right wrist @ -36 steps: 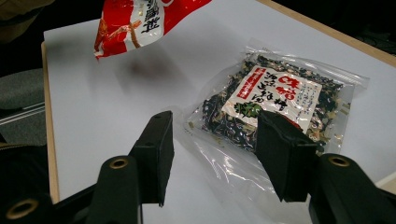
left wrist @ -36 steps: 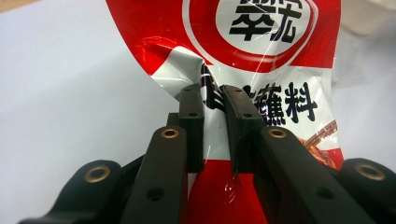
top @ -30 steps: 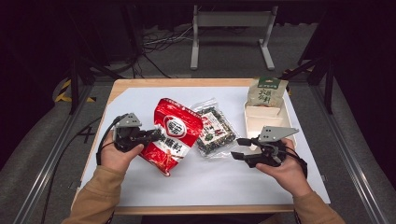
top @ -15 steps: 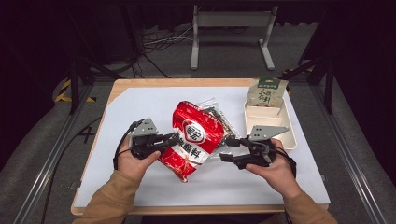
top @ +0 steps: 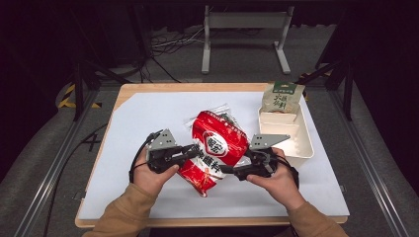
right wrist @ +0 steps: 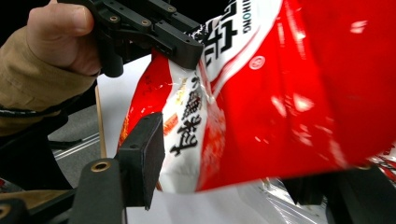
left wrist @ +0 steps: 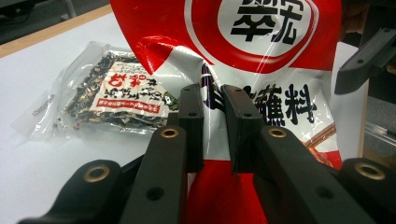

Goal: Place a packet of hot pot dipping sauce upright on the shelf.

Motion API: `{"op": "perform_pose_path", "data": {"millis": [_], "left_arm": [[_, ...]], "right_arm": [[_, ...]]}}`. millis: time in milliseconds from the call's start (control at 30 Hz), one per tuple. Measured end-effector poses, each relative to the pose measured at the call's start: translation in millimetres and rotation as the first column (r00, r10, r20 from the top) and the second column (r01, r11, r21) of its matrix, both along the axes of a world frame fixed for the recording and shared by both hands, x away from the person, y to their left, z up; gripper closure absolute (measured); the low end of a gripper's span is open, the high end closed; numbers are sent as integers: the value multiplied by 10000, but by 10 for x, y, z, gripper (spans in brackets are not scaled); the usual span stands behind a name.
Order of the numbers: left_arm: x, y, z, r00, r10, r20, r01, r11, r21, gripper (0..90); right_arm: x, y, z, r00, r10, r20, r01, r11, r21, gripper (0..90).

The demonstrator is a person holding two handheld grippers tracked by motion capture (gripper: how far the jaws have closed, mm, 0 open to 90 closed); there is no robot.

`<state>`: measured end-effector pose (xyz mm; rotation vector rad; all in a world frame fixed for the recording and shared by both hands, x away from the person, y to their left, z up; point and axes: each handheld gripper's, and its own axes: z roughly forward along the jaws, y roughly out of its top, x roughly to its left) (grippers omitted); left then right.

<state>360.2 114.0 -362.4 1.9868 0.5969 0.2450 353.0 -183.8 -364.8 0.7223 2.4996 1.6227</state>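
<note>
Now our left gripper (top: 190, 154) pinches the glossy red-white plastic snack bag (top: 217, 148); right gripper (top: 228, 170), jaws just widening, straddles it w/o pressing.

Bright table, dark room.
Overhead light glares on the red pouch (right wrist: 299, 93); the right gripper view is motion-blurred at its right edge.

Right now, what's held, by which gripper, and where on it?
The left gripper is shut on the red pouch, pinching its side edge. The right gripper has just been opening; the pouch sits between its jaws, pads not pressing.
</note>
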Motion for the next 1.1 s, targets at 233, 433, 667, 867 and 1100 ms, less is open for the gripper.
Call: {"op": "perform_pose_path", "data": {"millis": [233,433,667,867,1100], "left_arm": [[-38,-57,-2,9999,-140,55,140,9999,-83,786],[-44,-87,-18,9998,-207,75,207,9998,-60,785],[-35,-95,-43,9998,-191,-50,190,9997,-156,784],[-31,-94,-47,9997,-224,-105,223,9997,-115,783],[-23,-81,-42,9996,-256,-115,255,9996,-118,775]], "right_arm": [[13,61,-28,9999,85,-103,-85,10000,6,482],[24,75,-25,9986,471,-221,-469,9988,106,636],[49,57,-6,9968,764,-223,-763,9971,42,862],[68,56,-1,9955,909,-272,-909,9959,13,890],[75,53,20,9947,992,-264,-992,9951,-6,894]]}}
